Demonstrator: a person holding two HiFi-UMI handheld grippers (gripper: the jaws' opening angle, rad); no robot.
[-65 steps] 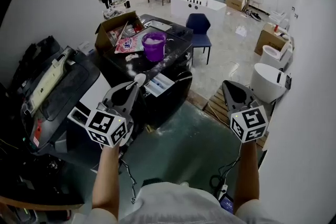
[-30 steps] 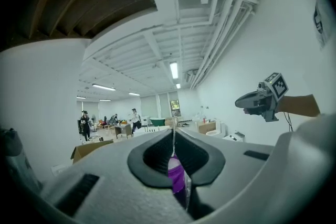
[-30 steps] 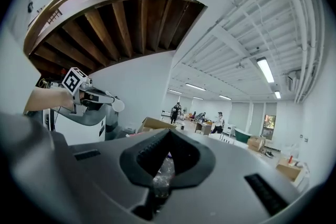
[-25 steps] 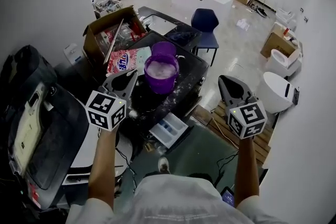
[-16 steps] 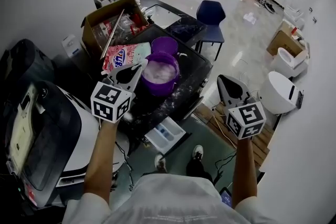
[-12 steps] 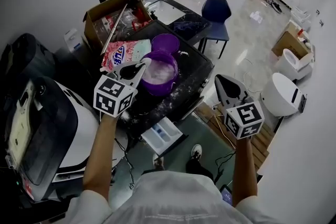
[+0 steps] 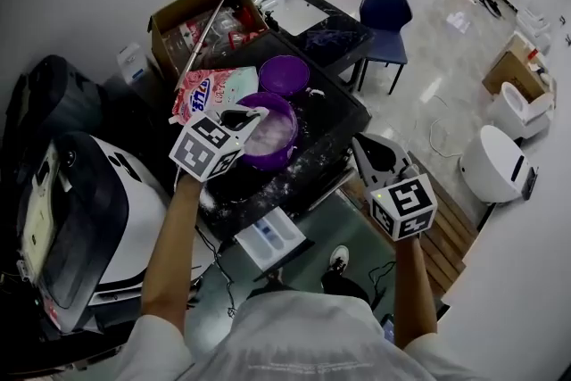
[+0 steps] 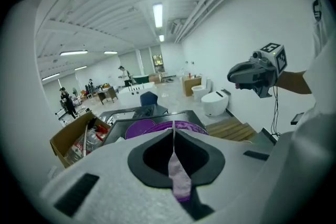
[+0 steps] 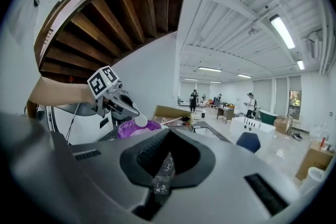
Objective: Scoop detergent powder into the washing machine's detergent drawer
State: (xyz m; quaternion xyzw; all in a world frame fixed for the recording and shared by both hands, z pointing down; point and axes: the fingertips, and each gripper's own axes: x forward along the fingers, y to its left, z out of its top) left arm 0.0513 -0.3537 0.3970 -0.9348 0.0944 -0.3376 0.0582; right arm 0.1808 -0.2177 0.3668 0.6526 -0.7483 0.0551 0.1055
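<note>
My left gripper [image 7: 245, 115] is shut on the handle of a white scoop [image 7: 260, 111], whose round head [image 9: 140, 121] hangs just above a purple bowl [image 7: 270, 136] of white powder. The bowl stands on the black washing machine top [image 7: 332, 114]. Below it the white detergent drawer [image 7: 268, 236] is pulled out from the machine's front. My right gripper [image 7: 364, 147] is shut and holds nothing, in the air right of the machine's front corner. In the left gripper view the thin handle [image 8: 177, 173] shows between the shut jaws, with the bowl's rim [image 8: 157, 126] beyond.
A pink detergent bag [image 7: 208, 90] and a second purple bowl [image 7: 284, 74] lie behind the powder bowl. A cardboard box [image 7: 190, 29] stands at the back left. A white appliance [image 7: 107, 219] is at my left, a wooden pallet [image 7: 439, 238] and a toilet [image 7: 502, 163] at my right.
I have stepped up to the machine. My left gripper has carried the scoop forward over the powder bowl. My right gripper has come lower, beside the machine's front corner.
</note>
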